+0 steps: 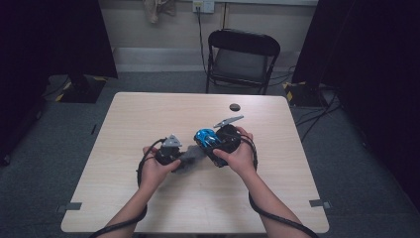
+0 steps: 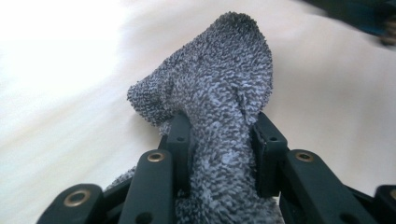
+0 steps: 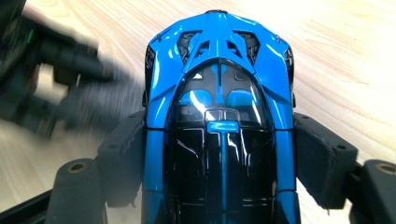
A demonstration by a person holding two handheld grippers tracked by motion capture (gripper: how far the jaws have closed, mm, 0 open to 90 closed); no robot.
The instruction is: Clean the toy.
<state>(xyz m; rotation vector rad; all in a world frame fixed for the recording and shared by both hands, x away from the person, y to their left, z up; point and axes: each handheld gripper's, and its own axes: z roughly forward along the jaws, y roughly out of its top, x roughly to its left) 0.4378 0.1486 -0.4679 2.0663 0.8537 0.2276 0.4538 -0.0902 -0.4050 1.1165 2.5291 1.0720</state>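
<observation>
A grey terry cloth [image 2: 219, 88] stands bunched between the jaws of my left gripper [image 2: 222, 135], which is shut on it; its free end pokes up past the fingertips. In the high view the left gripper [image 1: 181, 157] sits at the table's middle and holds the cloth [image 1: 192, 157] toward a blue and black toy car [image 1: 205, 137]. My right gripper [image 1: 212, 147] is shut on that car. In the right gripper view both pads press the sides of the car [image 3: 219, 93], whose roof faces the camera. The cloth [image 3: 100, 109] shows blurred just left of the car.
The light wooden table [image 1: 148, 114] carries a small black disc [image 1: 235, 107] near its far edge. A black folding chair [image 1: 242, 54] stands behind the table. Cables trail from both grippers along the forearms toward the near edge.
</observation>
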